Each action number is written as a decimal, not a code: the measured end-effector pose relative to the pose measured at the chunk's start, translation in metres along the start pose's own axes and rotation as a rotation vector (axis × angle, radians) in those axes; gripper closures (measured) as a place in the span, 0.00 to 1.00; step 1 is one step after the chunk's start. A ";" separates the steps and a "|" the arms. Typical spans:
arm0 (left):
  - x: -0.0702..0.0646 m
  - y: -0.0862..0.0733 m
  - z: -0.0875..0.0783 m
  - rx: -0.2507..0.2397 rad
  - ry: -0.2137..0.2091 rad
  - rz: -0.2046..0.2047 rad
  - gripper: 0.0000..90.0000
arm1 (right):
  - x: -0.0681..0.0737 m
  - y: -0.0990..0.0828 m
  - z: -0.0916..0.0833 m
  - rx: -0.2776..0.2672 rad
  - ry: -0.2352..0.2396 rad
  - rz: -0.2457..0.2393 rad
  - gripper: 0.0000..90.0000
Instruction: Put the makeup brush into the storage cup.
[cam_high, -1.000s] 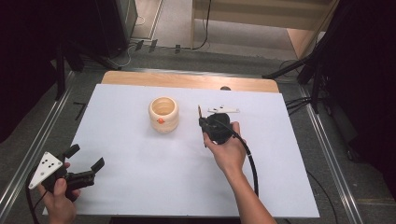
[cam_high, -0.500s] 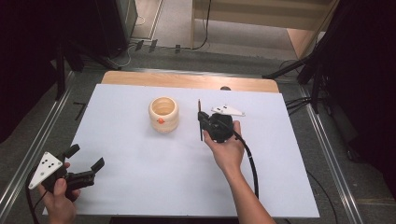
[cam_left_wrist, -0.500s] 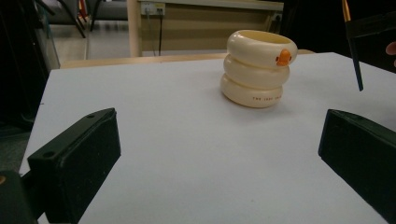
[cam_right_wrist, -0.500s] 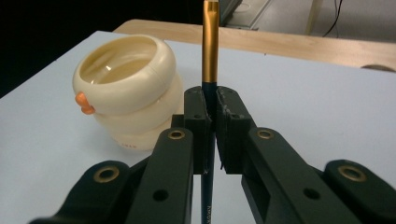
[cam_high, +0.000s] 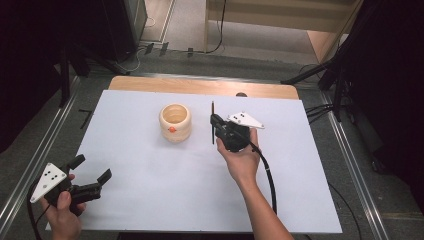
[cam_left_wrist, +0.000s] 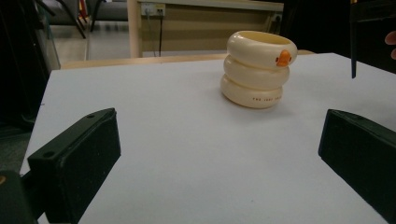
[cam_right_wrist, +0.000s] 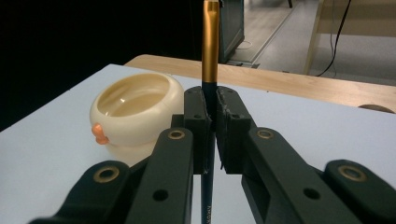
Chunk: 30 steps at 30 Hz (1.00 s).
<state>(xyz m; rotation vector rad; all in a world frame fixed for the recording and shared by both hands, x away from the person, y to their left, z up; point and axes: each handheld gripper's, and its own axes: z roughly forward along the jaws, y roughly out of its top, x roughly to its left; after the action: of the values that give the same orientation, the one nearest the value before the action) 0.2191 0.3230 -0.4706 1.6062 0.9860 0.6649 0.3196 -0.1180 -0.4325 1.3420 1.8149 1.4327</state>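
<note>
Jaws first: our right gripper (cam_right_wrist: 212, 135) is clamped on a thin brush (cam_right_wrist: 210, 46), while our left gripper (cam_high: 90, 175) stands wide with nothing between its pads.

We work over the table (cam_high: 150, 210), covered by a white sheet, with a strip of bare wood along the far edge. On it, toward the far middle, sits the cup (cam_high: 175, 121), a cream holder shaped like three stacked rings with a small orange duck mark on its side. It is open at the top and looks empty from the right gripper view.

We hold the brush just to the right of the cup, apart from it, nearly upright and clear of the sheet. Its handle is dark and slim, with a gold ferrule above the pads.

We judge the brush light, stiff and smooth, so it could slip or swivel in the pads; the grip on the dark handle just below the ferrule seems sound to us. We judge the cup light enough to tip if the brush knocks its rim, so the free left gripper could steady it by the wall.
</note>
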 end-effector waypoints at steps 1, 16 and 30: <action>0.000 0.000 0.000 -0.001 0.000 -0.001 0.00 | 0.000 0.000 0.000 -0.008 0.002 0.000 0.94; 0.000 0.000 0.000 -0.001 -0.002 0.001 0.00 | 0.005 0.002 -0.002 -0.098 0.039 -0.009 0.94; 0.000 0.000 0.000 0.000 -0.003 0.000 0.00 | 0.008 0.004 0.001 -0.194 0.071 -0.018 0.94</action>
<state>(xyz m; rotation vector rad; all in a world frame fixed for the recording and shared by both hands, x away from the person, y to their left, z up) 0.2191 0.3227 -0.4705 1.6067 0.9837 0.6630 0.3184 -0.1102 -0.4273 1.1889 1.6767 1.6201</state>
